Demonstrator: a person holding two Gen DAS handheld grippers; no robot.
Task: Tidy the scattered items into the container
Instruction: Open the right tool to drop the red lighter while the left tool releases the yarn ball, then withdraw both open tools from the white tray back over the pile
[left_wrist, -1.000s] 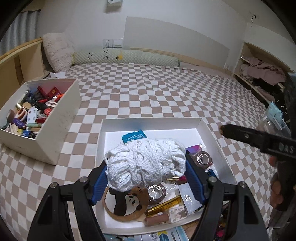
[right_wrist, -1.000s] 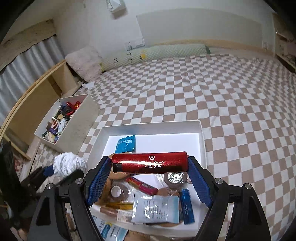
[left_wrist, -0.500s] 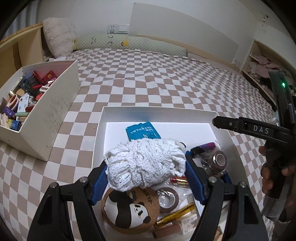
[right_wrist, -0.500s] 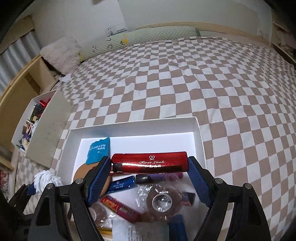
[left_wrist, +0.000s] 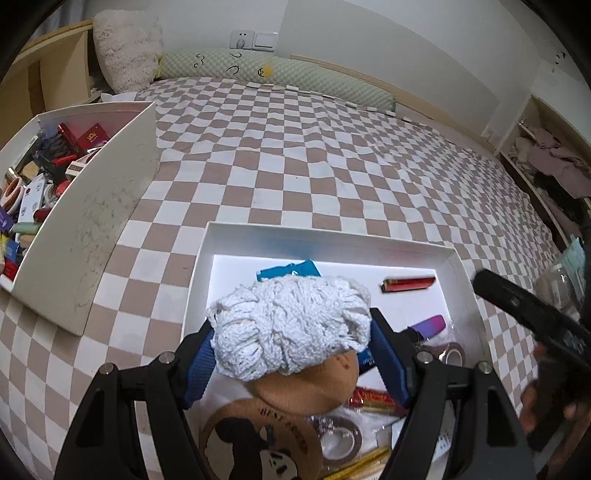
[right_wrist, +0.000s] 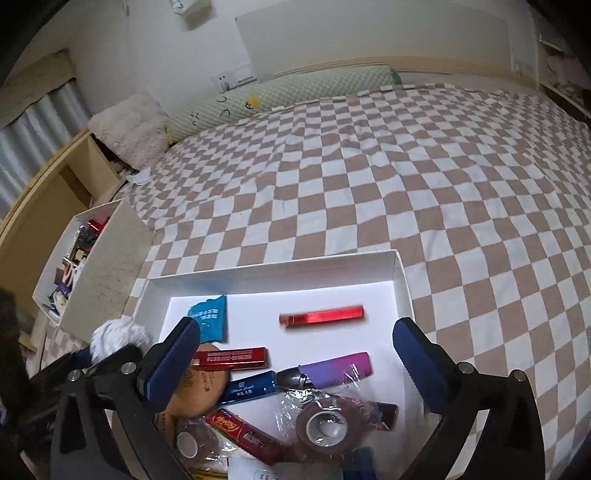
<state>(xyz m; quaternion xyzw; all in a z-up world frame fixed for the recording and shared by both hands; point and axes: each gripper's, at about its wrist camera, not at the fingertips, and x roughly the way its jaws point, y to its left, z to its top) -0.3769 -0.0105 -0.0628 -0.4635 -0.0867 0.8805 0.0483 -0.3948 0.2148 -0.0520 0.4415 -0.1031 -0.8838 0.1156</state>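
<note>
A bundle of white crocheted yarn (left_wrist: 291, 325) is clamped between the blue pads of the left gripper (left_wrist: 291, 354), held above the near part of the shallow white tray (right_wrist: 400, 280) on the checkered bed (right_wrist: 406, 177). The right gripper (right_wrist: 295, 350) has just been opening; its jaws are spread wide with nothing between them. The red metallic case (right_wrist: 321, 316) lies released on the tray floor toward its far edge, apart from the clutter at the near edge.

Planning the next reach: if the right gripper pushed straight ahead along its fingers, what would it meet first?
Probably the red tube lying on the white tray's floor; depth is uncertain. The right gripper is open and empty.
</note>
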